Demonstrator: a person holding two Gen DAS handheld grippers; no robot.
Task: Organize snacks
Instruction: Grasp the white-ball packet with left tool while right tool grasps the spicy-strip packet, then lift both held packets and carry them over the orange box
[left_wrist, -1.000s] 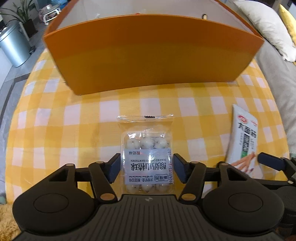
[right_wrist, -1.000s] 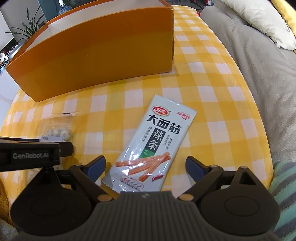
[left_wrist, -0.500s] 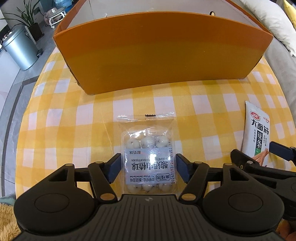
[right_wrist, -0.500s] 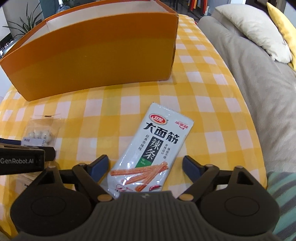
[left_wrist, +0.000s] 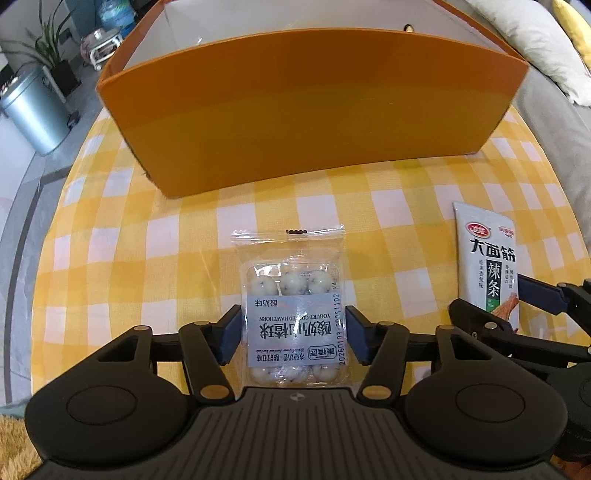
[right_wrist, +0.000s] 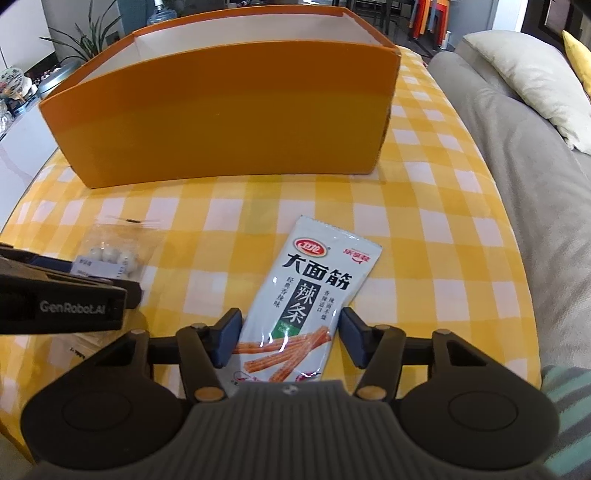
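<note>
Yellow-and-white checked tablecloth (right_wrist: 424, 206), grey sofa (right_wrist: 517, 155) beside. Before the orange box (left_wrist: 303, 107): clear hawthorn-ball pack (left_wrist: 293, 306) between the closing left gripper (left_wrist: 293, 338); white spicy-strip packet (right_wrist: 306, 295) between the closing right gripper (right_wrist: 286, 341).

On the bench (left_wrist: 122, 280) an open box (left_wrist: 310, 110) stands at the far side. Nearer than the box, and apart from it, two snack packets lie flat: a bag of candy balls (left_wrist: 293, 310) to the left and a sachet of spicy strips (right_wrist: 306, 299) to the right, well apart from each other. The left gripper (left_wrist: 293, 332) straddles the near half of the bag, the right gripper (right_wrist: 288, 338) the near half of the sachet, both jaws closing. A sofa (right_wrist: 524, 184) with a cushion (right_wrist: 535, 74) runs along the bench's right edge. Left of the bench, a bin (left_wrist: 35, 107) stands on the floor with a plant (left_wrist: 44, 55) behind it.
</note>
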